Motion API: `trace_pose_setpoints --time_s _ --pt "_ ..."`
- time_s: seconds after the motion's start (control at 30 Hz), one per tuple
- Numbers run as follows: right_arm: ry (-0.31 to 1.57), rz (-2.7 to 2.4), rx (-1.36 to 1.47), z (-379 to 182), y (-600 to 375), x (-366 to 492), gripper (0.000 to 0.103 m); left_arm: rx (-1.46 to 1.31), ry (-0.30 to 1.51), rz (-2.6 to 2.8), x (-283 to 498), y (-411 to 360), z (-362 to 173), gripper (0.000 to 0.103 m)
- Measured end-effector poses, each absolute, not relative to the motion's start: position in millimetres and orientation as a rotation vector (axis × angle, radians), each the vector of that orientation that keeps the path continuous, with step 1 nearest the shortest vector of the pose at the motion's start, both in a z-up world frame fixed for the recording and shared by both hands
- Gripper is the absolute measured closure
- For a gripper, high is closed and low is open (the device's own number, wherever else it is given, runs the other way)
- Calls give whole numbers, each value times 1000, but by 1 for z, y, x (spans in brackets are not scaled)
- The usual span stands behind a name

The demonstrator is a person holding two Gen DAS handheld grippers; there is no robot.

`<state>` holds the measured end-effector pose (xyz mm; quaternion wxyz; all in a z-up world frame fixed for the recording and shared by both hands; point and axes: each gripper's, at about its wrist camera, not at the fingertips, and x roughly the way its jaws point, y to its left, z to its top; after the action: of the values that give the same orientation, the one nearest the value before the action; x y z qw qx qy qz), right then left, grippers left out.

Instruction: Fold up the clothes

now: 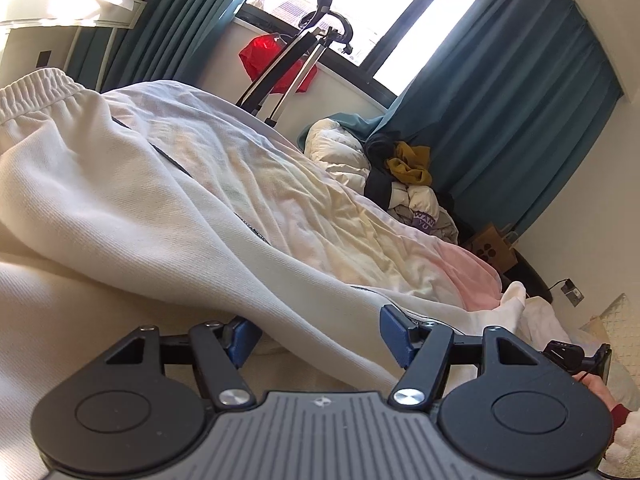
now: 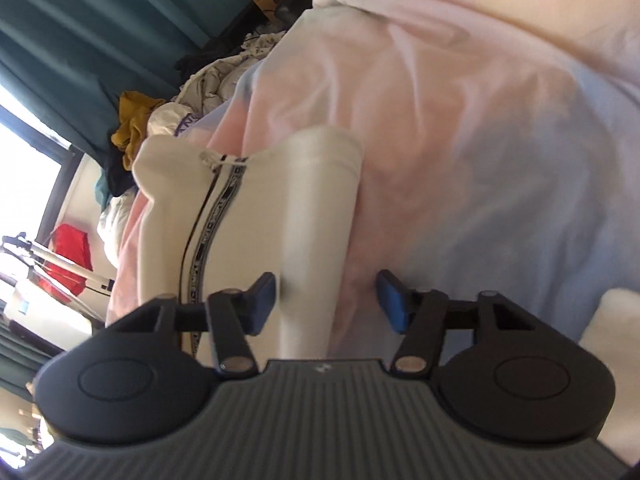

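Note:
White sweatpants [image 1: 100, 200] with a dark side stripe and an elastic waistband lie on the bed. In the left wrist view my left gripper [image 1: 316, 340] is open, its blue pads either side of a trouser leg that runs between them. In the right wrist view the sweatpants [image 2: 256, 220] lie folded lengthwise, stripe and drawstring showing. My right gripper [image 2: 326, 300] is open, its pads straddling the right edge of the pants low over the sheet.
The bed sheet [image 1: 320, 216] is wrinkled, pale yellow and pink. A heap of clothes [image 1: 404, 184] lies at the bed's far side by teal curtains [image 1: 500, 120]. A tripod [image 1: 288, 64], a red bag [image 1: 264, 56] and a paper bag [image 1: 492, 248] stand near.

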<state>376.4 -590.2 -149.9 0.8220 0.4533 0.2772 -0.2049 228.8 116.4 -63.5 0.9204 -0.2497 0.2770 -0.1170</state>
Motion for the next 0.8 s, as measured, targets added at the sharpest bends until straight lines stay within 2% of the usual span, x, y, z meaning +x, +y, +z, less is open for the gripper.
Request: trace_pose_setpoints --time_s 0.1,0.3,0.4,0.63,0.8 --pt "504 -461 829 -133 -562 374 95 -521 577 -253 234 114 -68 37" --pt "291 -455 735 -51 -532 335 96 -502 562 -251 231 112 -64 37" --pt "245 -529 755 -39 -540 297 96 -481 549 -251 227 112 -57 37" --pt "415 -710 979 -132 -555 215 95 -439 577 -279 221 110 -50 37" --pt "487 -681 872 -134 -536 208 93 -356 582 -293 212 97 -46 37"
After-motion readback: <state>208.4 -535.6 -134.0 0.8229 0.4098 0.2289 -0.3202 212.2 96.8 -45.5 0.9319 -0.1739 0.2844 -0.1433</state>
